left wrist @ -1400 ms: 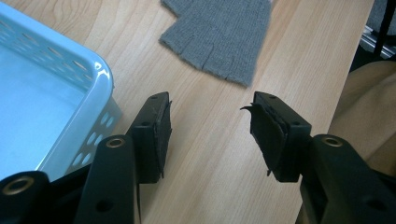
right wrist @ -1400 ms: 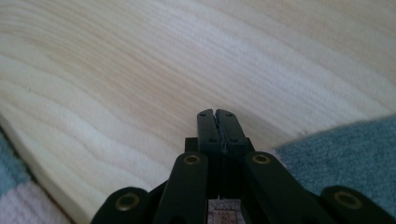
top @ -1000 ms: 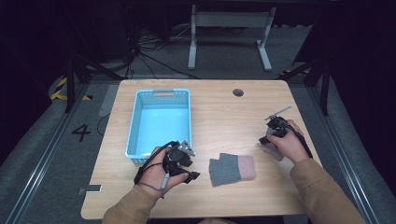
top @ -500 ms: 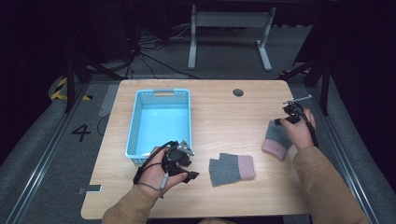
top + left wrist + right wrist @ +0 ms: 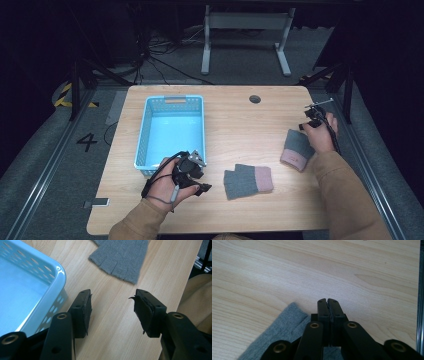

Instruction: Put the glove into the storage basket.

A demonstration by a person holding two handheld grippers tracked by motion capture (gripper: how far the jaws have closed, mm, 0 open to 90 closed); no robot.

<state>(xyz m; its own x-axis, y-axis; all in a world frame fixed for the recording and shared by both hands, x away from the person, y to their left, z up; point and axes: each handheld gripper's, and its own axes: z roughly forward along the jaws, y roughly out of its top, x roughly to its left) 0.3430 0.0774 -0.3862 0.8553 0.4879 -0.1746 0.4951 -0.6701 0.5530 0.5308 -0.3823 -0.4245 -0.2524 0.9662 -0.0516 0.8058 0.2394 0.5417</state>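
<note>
Both gloves are out on the table [image 5: 240, 125], the blue basket [image 5: 171, 129] bare. Right gripper [image 5: 311, 120], jaws pressed together, seems to pinch the far glove [image 5: 296, 149]. Left gripper [image 5: 196, 180] waits, jaws apart, near the other glove [image 5: 248, 180]. Everything's left to do.

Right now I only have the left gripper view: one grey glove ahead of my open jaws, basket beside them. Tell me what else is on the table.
Observer: A second grey glove with a pink cuff lies near the right edge of the table.
Operator: Report the right gripper.
Observer: Its jaws are shut over that glove's edge; whether they pinch fabric I cannot tell.
Operator: Check the basket.
Observer: The blue basket holds nothing.
</note>
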